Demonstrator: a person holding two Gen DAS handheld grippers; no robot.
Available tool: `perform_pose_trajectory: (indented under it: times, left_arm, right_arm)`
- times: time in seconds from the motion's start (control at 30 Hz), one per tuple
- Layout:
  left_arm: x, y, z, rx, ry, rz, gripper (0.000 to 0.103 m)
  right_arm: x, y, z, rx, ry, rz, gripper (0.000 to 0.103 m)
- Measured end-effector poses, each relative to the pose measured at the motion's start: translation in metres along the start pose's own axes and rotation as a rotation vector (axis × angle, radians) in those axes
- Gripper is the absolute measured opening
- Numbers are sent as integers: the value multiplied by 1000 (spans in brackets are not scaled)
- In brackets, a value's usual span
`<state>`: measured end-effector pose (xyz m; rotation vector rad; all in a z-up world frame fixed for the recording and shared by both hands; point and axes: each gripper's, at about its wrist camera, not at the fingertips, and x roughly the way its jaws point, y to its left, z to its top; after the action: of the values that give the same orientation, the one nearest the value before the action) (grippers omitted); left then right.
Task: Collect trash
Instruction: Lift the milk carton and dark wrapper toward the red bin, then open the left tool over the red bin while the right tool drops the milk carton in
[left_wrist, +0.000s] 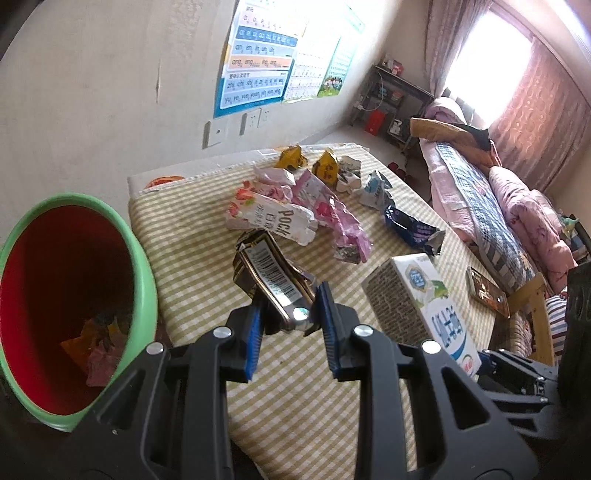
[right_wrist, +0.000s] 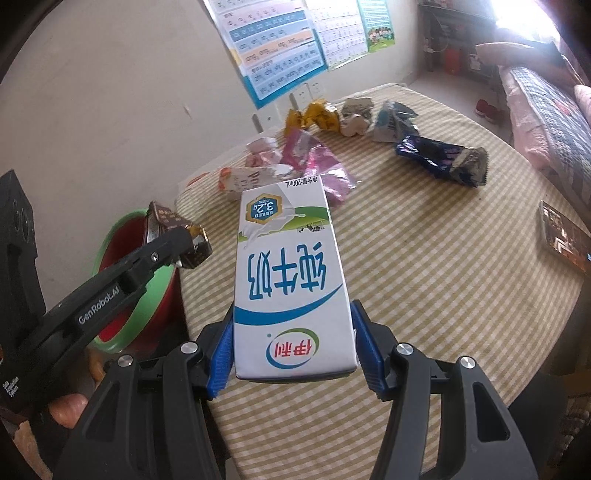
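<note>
left hand-held gripper (left_wrist: 291, 317) pinches brown wrapper (left_wrist: 267, 278) | right hand-held gripper (right_wrist: 293, 354) clamps milk carton (right_wrist: 291, 280) | risk: wrapper, seemingly held by its edge, slips short of bin (left_wrist: 144, 280)

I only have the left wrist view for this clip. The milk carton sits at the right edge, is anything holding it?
Observer: Yes. The right tool is shut on the milk carton, blue pads on both its side faces.
Operator: Which brand face is up?
Observer: The face with a red oval logo and blue characters, printed upside down from that camera.
Operator: Where is my wrapper relative to the bin?
Observer: The right view shows the left tool holding the brown wrapper in front of the green-rimmed bin, near its rim.
</note>
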<state>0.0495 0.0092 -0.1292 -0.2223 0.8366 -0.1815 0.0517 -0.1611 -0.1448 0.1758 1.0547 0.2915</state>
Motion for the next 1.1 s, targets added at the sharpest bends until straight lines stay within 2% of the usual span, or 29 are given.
perform_pose_trajectory:
  times: [0.73, 1.1]
  left_arm:
    - [-26, 55, -2, -87, -27, 75, 27]
    - [-53, 93, 6, -147, -94, 144, 27]
  right_arm:
    - [25, 60, -4, -127, 68, 81, 56]
    - [33, 85, 6, -181, 72, 117, 56]
